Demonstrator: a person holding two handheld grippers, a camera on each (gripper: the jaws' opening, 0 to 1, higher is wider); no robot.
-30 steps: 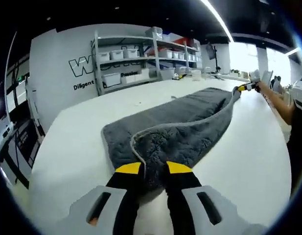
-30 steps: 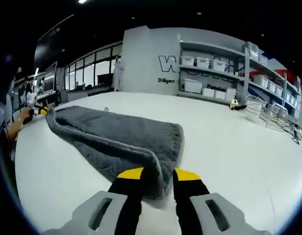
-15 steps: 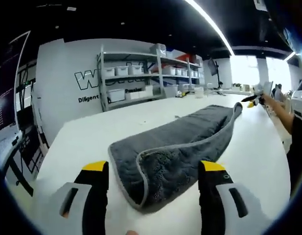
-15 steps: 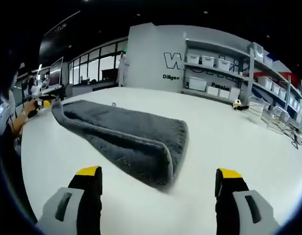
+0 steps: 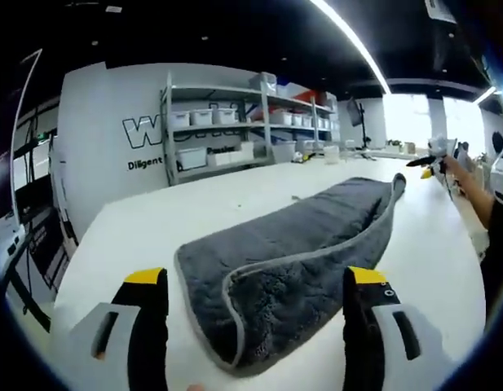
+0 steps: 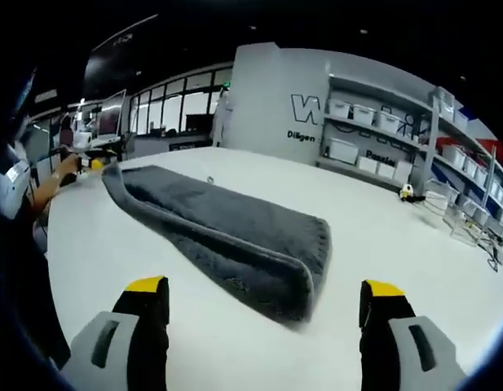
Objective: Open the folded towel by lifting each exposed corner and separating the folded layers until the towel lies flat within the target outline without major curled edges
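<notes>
Gray towel (image 5: 300, 244) folded lengthwise, mid-frame on white table (image 5: 153, 228). Left gripper (image 5: 255, 285) jaws wide, holding nothing; right gripper (image 6: 263, 293) likewise, towel (image 6: 235, 228) ahead. Wall lettering (image 5: 145, 130) upper left: "W…", "Diligent"; partly hidden by shelves (image 5: 235, 106).

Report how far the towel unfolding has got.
Done: little. The grey towel lies on the white table, one layer doubled over another along its length, its trimmed edge curled up. In hand: nothing; the left claw and right claw are both open, off the cloth. Left: lift the corners, separate the layers, spread it flat.
</notes>
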